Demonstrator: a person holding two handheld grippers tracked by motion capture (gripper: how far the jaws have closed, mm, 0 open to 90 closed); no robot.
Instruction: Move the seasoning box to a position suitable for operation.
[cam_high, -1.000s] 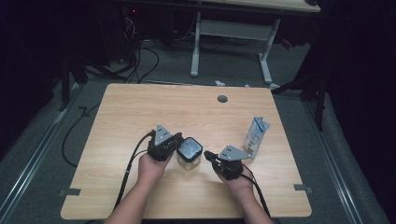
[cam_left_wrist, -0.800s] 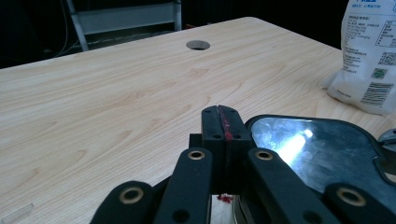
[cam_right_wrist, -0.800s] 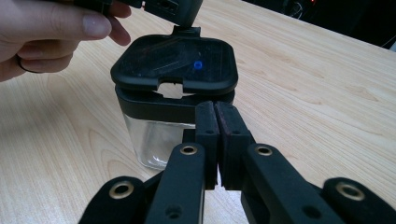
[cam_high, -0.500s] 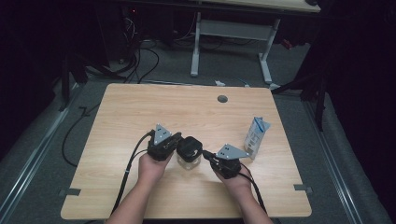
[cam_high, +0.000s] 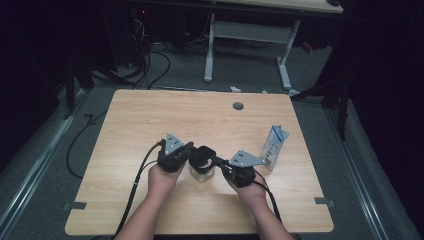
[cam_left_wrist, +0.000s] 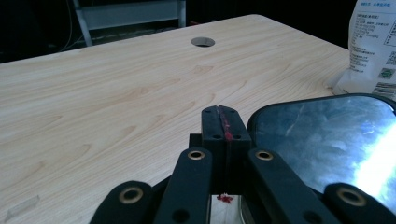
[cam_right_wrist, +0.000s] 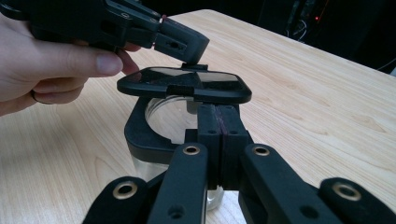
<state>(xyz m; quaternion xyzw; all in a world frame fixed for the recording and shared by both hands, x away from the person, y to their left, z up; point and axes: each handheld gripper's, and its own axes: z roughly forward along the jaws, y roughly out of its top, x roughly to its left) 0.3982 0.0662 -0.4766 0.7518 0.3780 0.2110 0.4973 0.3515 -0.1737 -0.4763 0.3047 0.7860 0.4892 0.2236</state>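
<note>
A clear glass jar (cam_high: 201, 172) stands on the wooden worktop (cam_high: 150, 120), near the front edge and between the two hands. Its black collar surrounds the mouth, and a dark, shiny lid (cam_right_wrist: 184, 84) sits lifted above the opening, almost level. The right gripper (cam_right_wrist: 217, 122) has its jaws pressed together; its tip lies under the near edge of the lid, but I cannot tell if it pinches anything. The left gripper (cam_left_wrist: 223, 130) also has its jaws fully together, and in the right gripper view its tip rests on the far edge of the lid. The left hand (cam_high: 164, 179) and the right hand (cam_high: 252, 192) hold the grippers. A white and blue carton (cam_high: 274, 146) stands upright just beside the right gripper. A round hole (cam_high: 238, 106) is in the worktop, well apart from the jar.
</note>
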